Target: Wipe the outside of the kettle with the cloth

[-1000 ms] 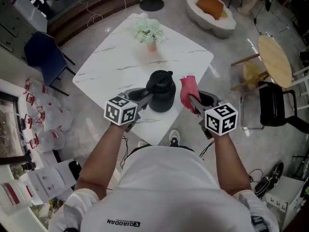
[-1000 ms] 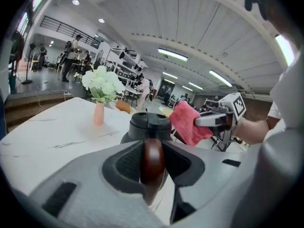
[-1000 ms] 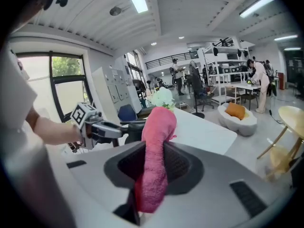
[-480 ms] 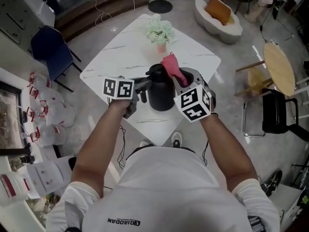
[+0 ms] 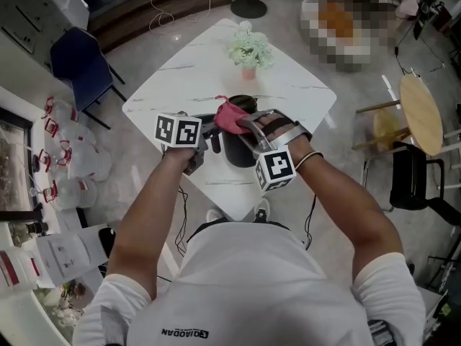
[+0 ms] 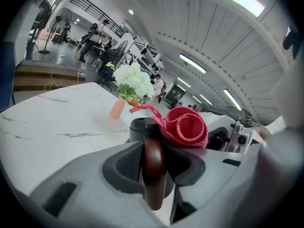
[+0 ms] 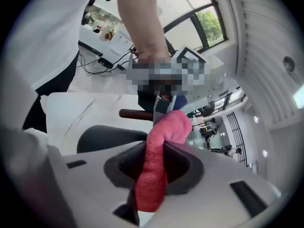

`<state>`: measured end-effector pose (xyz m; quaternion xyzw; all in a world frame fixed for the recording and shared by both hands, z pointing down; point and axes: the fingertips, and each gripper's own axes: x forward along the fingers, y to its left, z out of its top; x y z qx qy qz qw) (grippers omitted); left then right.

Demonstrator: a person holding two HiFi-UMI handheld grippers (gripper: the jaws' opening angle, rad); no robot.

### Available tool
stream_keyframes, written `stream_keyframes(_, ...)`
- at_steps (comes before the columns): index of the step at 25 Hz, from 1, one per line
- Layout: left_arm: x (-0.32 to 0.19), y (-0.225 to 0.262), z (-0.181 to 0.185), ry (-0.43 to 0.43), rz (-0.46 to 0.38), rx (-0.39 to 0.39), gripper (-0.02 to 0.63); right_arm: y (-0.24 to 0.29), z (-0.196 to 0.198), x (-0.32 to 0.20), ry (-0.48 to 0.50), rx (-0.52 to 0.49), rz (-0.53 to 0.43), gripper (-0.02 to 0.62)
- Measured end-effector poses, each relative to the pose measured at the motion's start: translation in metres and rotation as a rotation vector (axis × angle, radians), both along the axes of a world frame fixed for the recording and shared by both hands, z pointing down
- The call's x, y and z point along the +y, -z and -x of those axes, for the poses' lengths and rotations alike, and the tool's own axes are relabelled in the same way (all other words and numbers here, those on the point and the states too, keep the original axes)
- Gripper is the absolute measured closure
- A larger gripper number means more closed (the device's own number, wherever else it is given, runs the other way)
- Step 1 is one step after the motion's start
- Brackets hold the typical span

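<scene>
At frame centre, my left gripper (image 6: pixel 153 159) clamps the kettle's (image 5: pixel 235 150) stiff, smooth handle (image 6: pixel 154 186), body probably heavy; my right gripper (image 7: pixel 153 167) pinches the soft, limp cloth (image 7: pixel 165 127).

This looks like a big open work hall with a sitting corner. A square white stone-look table (image 5: pixel 180 85) holds white flowers in a pink pot (image 5: pixel 250 49). A blue chair (image 5: pixel 75 63) stands upper left, a round wooden table (image 5: pixel 421 110) at the right. The left gripper view shows a high white roof with long lights (image 6: pixel 192 63) and people at desks (image 6: pixel 97 32) upper left.
</scene>
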<state>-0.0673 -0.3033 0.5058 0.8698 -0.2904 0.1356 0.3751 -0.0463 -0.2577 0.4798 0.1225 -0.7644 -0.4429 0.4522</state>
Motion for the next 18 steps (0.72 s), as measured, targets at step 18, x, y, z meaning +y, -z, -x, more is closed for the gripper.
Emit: stream_keyframes(18, 0.0, -0.003, 0.003, 0.0, -0.03, -0.031, 0.483, -0.033, -0.003, 0.034, 0.175, 0.067, 0.024, 0.494)
